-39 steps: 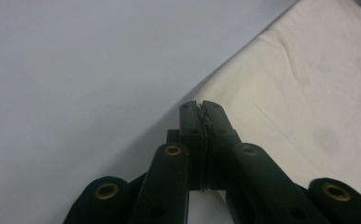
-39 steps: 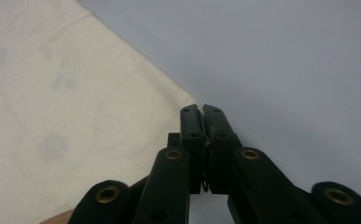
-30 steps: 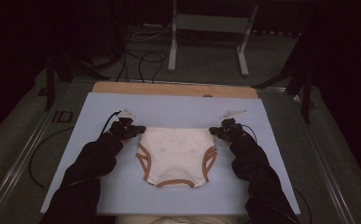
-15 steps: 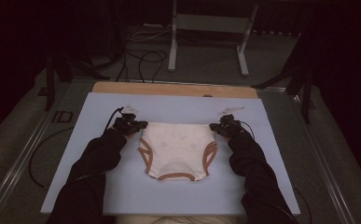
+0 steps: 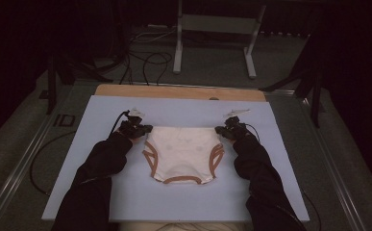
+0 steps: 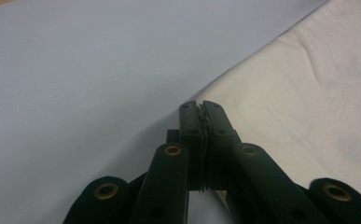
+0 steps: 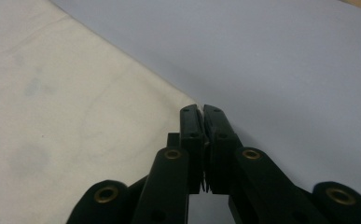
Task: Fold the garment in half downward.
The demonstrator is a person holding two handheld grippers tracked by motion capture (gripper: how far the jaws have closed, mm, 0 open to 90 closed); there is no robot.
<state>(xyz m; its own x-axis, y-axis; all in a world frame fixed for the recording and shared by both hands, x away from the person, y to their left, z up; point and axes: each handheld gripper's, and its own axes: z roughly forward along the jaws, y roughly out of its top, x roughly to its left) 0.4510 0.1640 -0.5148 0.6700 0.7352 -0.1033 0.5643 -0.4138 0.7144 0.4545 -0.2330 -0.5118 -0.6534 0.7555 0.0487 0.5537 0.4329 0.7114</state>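
Left gripper [image 5: 144, 129] and right gripper [image 5: 220, 131] sit with jaws together, each pinching a top corner of the underwear [image 5: 182, 154], which lies flat mid-frame on the surface [image 5: 102, 115]. Likely mid-fold; the next move calls for lifting both corners evenly.

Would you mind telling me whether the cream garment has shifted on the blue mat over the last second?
No. The cream garment lies in the same place below the wooden strip along the blue mat's far edge.
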